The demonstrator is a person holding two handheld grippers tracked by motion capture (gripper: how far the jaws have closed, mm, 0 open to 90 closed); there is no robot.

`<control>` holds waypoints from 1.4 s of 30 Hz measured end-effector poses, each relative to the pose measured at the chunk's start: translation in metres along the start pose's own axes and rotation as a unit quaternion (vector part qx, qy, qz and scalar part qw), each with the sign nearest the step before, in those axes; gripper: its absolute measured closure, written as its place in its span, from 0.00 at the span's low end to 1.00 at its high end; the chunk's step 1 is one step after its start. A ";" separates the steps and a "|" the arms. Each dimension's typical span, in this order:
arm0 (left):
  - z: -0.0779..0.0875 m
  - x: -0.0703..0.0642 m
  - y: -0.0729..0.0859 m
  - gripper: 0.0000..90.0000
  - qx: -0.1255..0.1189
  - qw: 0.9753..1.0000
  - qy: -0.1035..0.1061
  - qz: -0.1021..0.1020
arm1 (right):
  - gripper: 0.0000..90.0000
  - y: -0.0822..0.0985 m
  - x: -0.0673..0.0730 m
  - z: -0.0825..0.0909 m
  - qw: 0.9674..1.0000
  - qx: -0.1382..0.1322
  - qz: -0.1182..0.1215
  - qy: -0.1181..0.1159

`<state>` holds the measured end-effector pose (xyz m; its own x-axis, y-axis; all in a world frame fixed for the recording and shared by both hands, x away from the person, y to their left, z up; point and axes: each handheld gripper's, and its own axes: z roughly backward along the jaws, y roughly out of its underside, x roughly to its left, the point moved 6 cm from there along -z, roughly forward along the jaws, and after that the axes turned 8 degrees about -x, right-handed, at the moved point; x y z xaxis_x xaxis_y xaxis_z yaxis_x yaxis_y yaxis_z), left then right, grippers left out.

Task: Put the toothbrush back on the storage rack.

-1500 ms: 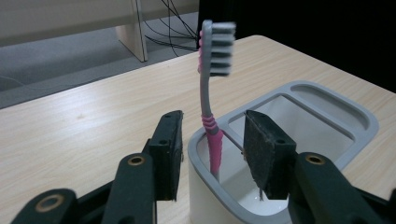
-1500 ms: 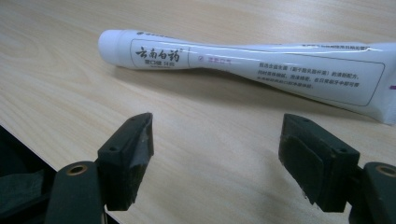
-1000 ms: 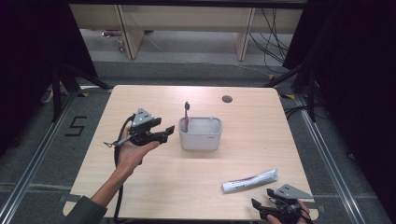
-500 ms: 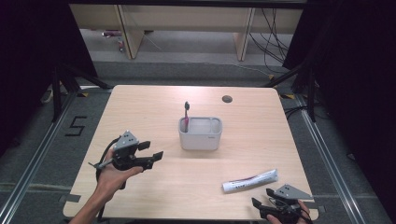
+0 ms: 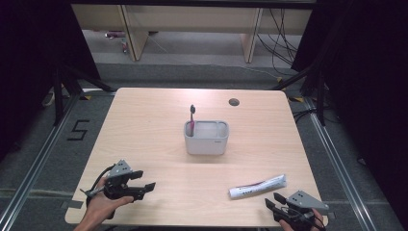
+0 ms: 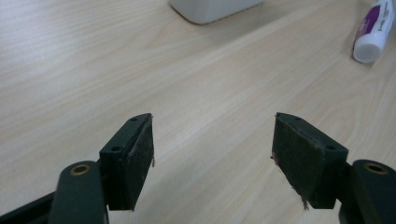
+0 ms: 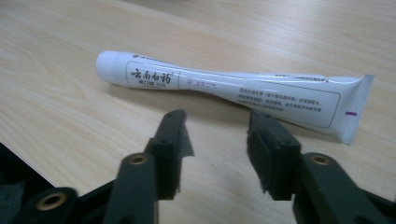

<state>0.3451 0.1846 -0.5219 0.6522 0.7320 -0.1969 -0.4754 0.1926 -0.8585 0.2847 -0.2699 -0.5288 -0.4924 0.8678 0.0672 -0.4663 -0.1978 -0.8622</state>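
A white toothpaste tube (image 5: 257, 186) (image 7: 233, 88) lies at the front right of the wooden table (image 5: 144, 125), cap pointing left. My right gripper (image 5: 272, 200) (image 7: 217, 140) sits just short of it, open. Its jaws have just been closing, to a narrow gap with nothing between them. A grey holder (image 5: 206, 137) (image 6: 210, 7) stands mid-table with a dark-headed pink toothbrush (image 5: 192, 120) upright in its left compartment. My left gripper (image 5: 144, 179) (image 6: 212, 158) hovers low at the front left, pointing right. It is open and empty, its jaws having just been opening a little. The tube (image 6: 373, 32) shows far off.
A round cable hole (image 5: 234, 102) sits near the table's far right edge. My right gripper is at the table's front edge. Wooden shelving legs and loose cables stand on the floor beyond the table. A floor mark "5" (image 5: 79, 130) lies at the left.
My left gripper has drawn back from beside the holder toward the front left of the table and sunk lower. The right hand has kept its place by the tube.
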 end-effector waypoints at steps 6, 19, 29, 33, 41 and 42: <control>0.009 -0.005 0.013 0.31 0.005 1.000 0.004 -0.005 | 0.92 -0.001 -0.002 0.001 0.999 -0.001 0.035 0.002; 0.024 -0.017 0.033 0.31 0.008 1.000 0.006 -0.007 | 1.00 0.000 -0.019 0.000 0.999 0.007 0.035 0.033; 0.033 -0.017 0.040 0.30 0.007 1.000 0.001 -0.009 | 1.00 -0.001 -0.037 -0.008 0.998 0.020 0.035 0.053; 0.033 -0.017 0.041 0.30 0.008 1.000 0.001 -0.008 | 1.00 -0.002 -0.040 -0.012 0.997 0.027 0.039 0.060; 0.032 -0.019 0.041 0.30 0.010 1.000 0.005 -0.012 | 1.00 -0.003 -0.041 -0.015 0.997 0.034 0.034 0.054; 0.032 -0.019 0.041 0.30 0.008 1.000 0.005 -0.013 | 1.00 -0.003 -0.043 -0.015 0.997 0.034 0.037 0.061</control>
<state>0.2946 0.1993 -0.5379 0.6700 0.7202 -0.1801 -0.4683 0.2217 -0.8553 0.3183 -0.2996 -0.5365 -0.4354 0.8982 -0.0606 -0.4829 -0.2898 -0.8263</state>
